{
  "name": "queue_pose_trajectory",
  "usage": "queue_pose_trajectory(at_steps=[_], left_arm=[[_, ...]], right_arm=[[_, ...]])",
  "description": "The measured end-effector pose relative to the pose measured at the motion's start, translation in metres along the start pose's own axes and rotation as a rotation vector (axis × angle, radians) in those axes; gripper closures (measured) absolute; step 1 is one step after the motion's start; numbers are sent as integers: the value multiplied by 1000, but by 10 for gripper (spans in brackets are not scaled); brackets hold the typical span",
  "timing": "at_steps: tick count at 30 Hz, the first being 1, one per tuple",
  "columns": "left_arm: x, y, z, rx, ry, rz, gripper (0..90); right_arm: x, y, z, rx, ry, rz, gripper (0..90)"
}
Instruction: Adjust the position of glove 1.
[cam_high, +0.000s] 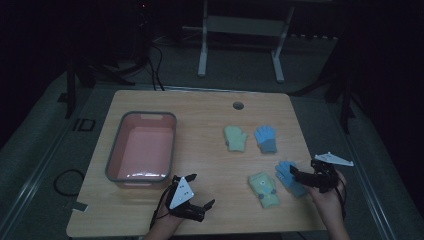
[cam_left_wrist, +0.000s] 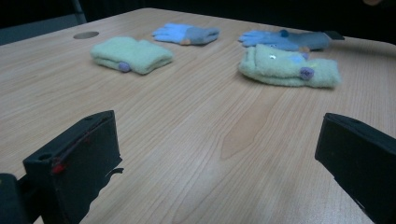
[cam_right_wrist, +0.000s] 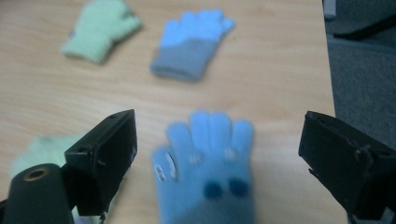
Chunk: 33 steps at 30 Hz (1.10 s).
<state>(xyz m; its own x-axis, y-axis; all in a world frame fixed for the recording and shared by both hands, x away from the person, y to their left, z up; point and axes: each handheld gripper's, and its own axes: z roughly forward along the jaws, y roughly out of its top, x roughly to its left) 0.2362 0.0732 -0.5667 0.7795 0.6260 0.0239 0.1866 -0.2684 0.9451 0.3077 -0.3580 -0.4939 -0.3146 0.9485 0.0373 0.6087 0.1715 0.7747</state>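
Evidently the work has barely begun: four gloves lie on the desk (cam_high: 200, 107) and the pink tub (cam_high: 116, 154) at its left holds none, so, if the tub is their goal, all four remain to be moved; the right tool (cam_high: 300, 176) hangs over the near blue glove (cam_high: 287, 176) with its jaws spread wide and nothing between them, the glove lying flat on the wood between the jaws in the right gripper view; that glove sits near the desk's right front, just beside the near green glove (cam_high: 264, 189); its long axis runs from cuff to fingertips, the fingers pointing away from the person and slightly toward the tub, the cuff toward the right hand; the far blue glove (cam_high: 266, 138) and far green glove (cam_high: 235, 138) lie side by side farther back, fingers also pointing away; the left tool (cam_high: 199, 192) rests low at the front edge, jaws likewise wide apart and empty.
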Motion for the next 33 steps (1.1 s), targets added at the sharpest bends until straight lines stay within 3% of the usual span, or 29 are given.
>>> queue_pose_trajectory(at_steps=[6, 13, 23, 33], left_arm=[[1, 0, 0, -3, -2, -5, 0], [1, 0, 0, -3, -6, -8, 0], [1, 0, 0, -3, -9, -7, 0], [1, 0, 0, -2, -10, -5, 0]], right_arm=[[13, 30, -1, -40, 23, -42, 115], [34, 61, 6, -46, 49, -103, 114], [56, 84, 22, -36, 90, -136, 106], [71, 101, 46, -9, 145, -181, 154]])
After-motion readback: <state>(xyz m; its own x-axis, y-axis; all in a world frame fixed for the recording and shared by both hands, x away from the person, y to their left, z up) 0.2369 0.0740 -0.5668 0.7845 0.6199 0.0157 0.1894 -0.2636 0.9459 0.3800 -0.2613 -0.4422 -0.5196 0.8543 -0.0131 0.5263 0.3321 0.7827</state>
